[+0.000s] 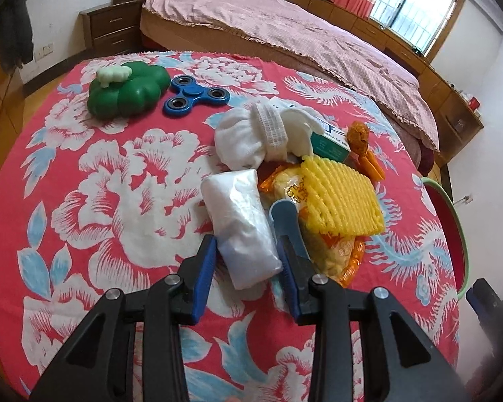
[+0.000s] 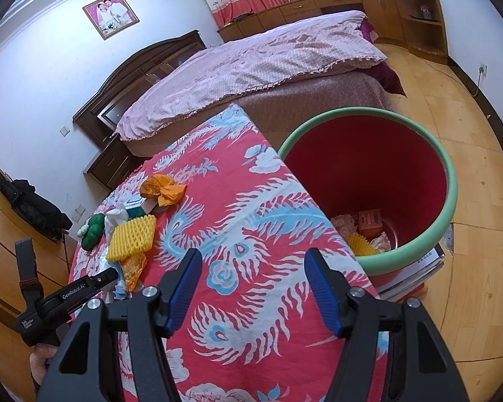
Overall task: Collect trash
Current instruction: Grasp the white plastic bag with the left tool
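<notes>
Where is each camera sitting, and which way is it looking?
Left wrist: sits on the left gripper, facing down over its blue-padded fingers, which grip a clear plastic-wrapped white packet on the red flowered tablecloth.
Right wrist: sits on the right gripper, jaws open and empty, facing the red bucket with a green rim; the left gripper's black body shows.
Shared: tablecloth, yellow foam fruit net, pink-covered bed.

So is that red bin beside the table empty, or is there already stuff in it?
Not empty. The right wrist view looks down into the red bin and shows an orange box, yellow foam netting and crumpled wrappers at the bottom.
</notes>
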`<state>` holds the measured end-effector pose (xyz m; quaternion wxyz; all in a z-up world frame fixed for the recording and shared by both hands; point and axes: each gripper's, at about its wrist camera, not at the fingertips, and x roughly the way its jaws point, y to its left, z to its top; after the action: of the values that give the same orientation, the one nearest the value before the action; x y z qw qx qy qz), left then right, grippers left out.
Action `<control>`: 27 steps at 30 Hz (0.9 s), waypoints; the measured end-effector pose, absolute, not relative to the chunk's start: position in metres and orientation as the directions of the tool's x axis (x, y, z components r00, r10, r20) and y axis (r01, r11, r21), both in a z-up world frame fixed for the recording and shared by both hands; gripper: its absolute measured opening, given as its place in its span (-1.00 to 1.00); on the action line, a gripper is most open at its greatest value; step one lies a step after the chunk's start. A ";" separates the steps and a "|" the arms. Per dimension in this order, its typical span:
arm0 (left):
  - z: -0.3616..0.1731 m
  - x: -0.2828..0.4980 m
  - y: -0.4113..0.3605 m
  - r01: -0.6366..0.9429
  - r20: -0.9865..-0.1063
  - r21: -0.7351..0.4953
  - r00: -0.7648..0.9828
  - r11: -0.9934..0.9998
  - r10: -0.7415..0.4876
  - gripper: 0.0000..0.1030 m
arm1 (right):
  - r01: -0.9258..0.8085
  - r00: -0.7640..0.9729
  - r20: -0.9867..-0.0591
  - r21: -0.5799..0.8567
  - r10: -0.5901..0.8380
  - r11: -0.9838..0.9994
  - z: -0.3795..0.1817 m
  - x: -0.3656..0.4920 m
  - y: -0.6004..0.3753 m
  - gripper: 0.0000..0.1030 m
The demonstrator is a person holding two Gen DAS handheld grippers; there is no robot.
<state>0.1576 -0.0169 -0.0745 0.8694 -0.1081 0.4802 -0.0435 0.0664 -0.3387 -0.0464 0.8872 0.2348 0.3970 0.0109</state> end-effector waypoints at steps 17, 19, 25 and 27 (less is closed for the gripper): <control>-0.052 0.141 0.017 -0.066 -0.770 -0.204 0.627 0.977 -0.118 -0.31 | 0.067 0.649 -0.711 0.406 0.269 0.912 -0.047 0.093 -0.292 0.29; -0.050 0.140 0.021 -0.075 -0.768 -0.194 0.631 0.978 -0.104 -0.31 | 0.049 0.644 -0.713 0.400 0.277 0.915 -0.046 0.097 -0.284 0.29; -0.049 0.137 0.034 -0.097 -0.758 -0.184 0.647 0.978 -0.079 -0.31 | 0.002 0.622 -0.718 0.400 0.312 0.917 -0.048 0.115 -0.255 0.29; -0.050 0.136 0.037 -0.099 -0.754 -0.192 0.652 0.976 -0.082 -0.31 | -0.018 0.613 -0.717 0.406 0.331 0.914 -0.050 0.122 -0.243 0.29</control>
<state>0.1356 0.0369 -0.0497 0.9024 -0.1084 0.4170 0.0047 0.1218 -0.2429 -0.0500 0.8792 0.1826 0.4287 0.0994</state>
